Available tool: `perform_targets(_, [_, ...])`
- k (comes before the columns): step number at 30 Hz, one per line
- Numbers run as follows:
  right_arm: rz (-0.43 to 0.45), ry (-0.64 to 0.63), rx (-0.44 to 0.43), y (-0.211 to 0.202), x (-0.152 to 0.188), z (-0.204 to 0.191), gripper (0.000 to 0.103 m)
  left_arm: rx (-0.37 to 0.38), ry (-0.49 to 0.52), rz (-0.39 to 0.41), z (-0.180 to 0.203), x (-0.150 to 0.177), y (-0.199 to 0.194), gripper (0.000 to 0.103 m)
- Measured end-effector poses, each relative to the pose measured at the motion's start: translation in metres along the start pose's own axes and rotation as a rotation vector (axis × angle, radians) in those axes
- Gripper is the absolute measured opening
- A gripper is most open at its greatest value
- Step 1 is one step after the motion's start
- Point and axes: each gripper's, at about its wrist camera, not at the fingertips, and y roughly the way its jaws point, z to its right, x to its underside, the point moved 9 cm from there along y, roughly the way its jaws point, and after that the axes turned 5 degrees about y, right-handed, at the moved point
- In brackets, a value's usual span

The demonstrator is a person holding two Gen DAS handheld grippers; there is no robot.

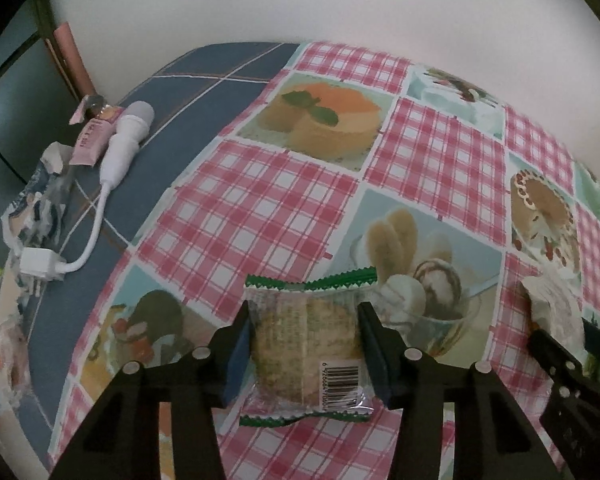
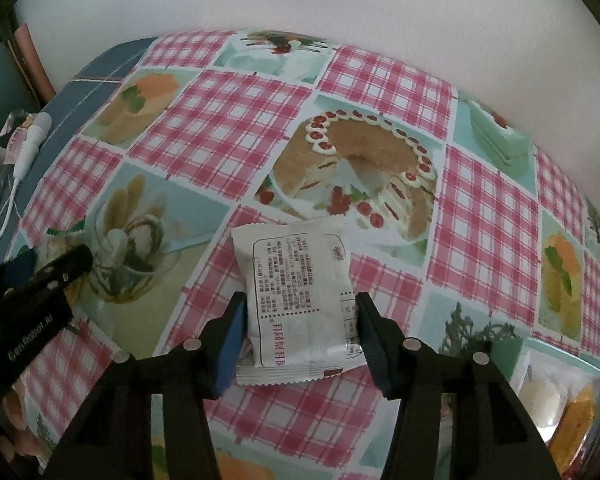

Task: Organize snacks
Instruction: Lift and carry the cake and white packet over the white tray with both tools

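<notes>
Through the left wrist camera, I see the green-edged snack packet (image 1: 305, 344) lying squarely between the fingers of my left gripper (image 1: 303, 350), its long axis running away from me along the line the fingers point. Both pads sit against its clear sides, so I read the jaws as pinching it, flat on the checked tablecloth (image 1: 268, 200). Ahead of the jaws the cloth is open. Off to the left lie a white charger cable (image 1: 116, 148) and crumpled wrappers (image 1: 32, 200), well apart. At the right edge my right gripper (image 1: 556, 332) shows, near, with a pale packet at its tips.

Through the right wrist camera, the white snack packet (image 2: 300, 300) sits between the fingers of my right gripper (image 2: 300, 338), printed side up, long axis slightly tilted to the finger line. The right pad touches its edge and the left is at or just off the edge; I judge the jaws gripping it. Open cloth lies ahead. A clear tray of snacks (image 2: 560, 396) sits to the lower right, near; I judge it the likely destination. My left gripper (image 2: 66, 264) is close on the left, so lifting straight up looks safest.
</notes>
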Motion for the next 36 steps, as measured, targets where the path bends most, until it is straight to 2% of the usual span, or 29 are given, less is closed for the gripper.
perform_targets(3, [0.005,0.009,0.009,-0.01,0.008,0.003,0.055,0.001,0.022,0.016,0.006,-0.002,-0.015,0.053])
perform_targets(9, [0.026,0.055,0.019,-0.041,0.026,0.011,0.055,0.013,0.057,0.083,0.024,-0.008,-0.07,0.053])
perform_targets(18, [0.12,0.183,0.04,-0.097,0.058,0.046,0.055,0.037,0.123,0.156,0.06,-0.005,-0.139,0.053])
perform_targets(24, [0.164,0.29,0.039,-0.126,0.086,0.071,0.055,0.032,0.176,0.205,0.084,0.006,-0.169,0.053])
perform_targets(29, [0.167,0.368,0.044,-0.137,0.106,0.093,0.055,0.027,0.214,0.235,0.104,0.019,-0.187,0.053])
perform_targets(36, [0.182,0.475,0.09,-0.154,0.13,0.133,0.055,0.073,0.297,0.255,0.152,0.042,-0.204,0.053])
